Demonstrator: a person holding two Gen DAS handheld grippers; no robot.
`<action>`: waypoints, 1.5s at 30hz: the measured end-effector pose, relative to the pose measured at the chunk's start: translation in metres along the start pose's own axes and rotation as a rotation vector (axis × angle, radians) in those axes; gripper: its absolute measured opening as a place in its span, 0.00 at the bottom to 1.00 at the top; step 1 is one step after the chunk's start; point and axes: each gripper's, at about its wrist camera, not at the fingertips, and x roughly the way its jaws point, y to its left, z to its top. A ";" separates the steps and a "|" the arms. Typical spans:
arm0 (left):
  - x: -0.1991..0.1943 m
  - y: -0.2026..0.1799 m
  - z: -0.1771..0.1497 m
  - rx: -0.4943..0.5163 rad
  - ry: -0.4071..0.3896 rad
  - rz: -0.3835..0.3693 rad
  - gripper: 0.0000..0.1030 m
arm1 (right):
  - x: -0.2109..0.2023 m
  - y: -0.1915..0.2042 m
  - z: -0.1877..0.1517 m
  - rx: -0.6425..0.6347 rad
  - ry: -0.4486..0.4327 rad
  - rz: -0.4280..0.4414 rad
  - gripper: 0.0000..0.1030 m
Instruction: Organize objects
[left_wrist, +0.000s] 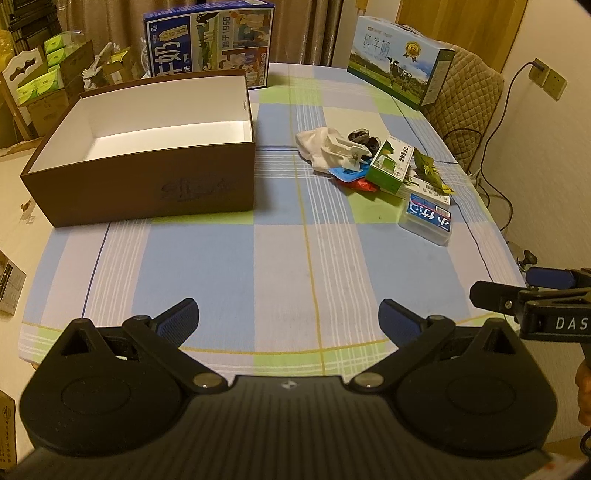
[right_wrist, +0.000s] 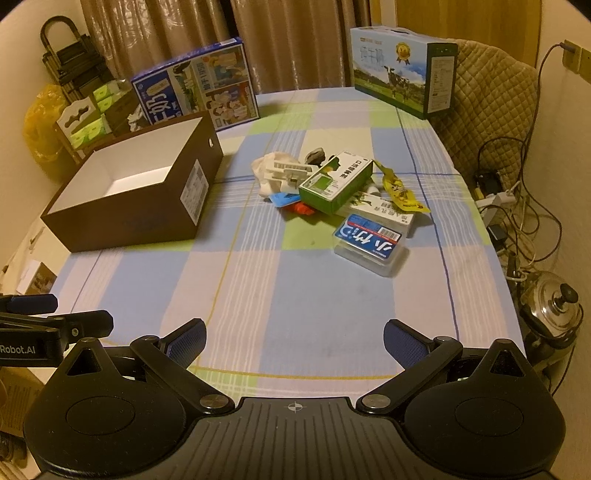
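An open brown box with a white, empty inside stands on the left of the checked tablecloth. To its right lies a pile: a white cloth, a white clip, a green carton, a yellow-green wrapper and a clear case with a blue label. My left gripper is open over the near edge, holding nothing. My right gripper is likewise open and holds nothing.
Two milk cartons stand at the far edge, one blue and one with a meadow picture. A padded chair, cables and a metal kettle lie to the right. Boxes clutter the floor at left.
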 end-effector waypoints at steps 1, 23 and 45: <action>0.000 0.000 0.000 0.001 0.001 -0.002 0.99 | 0.000 0.000 0.000 0.001 -0.001 -0.002 0.97; 0.009 0.023 0.011 0.053 0.027 -0.046 0.99 | 0.006 0.022 0.000 0.045 -0.005 -0.051 0.97; 0.032 0.026 0.017 0.108 0.078 -0.116 0.99 | 0.000 0.005 -0.011 0.132 -0.075 -0.108 0.95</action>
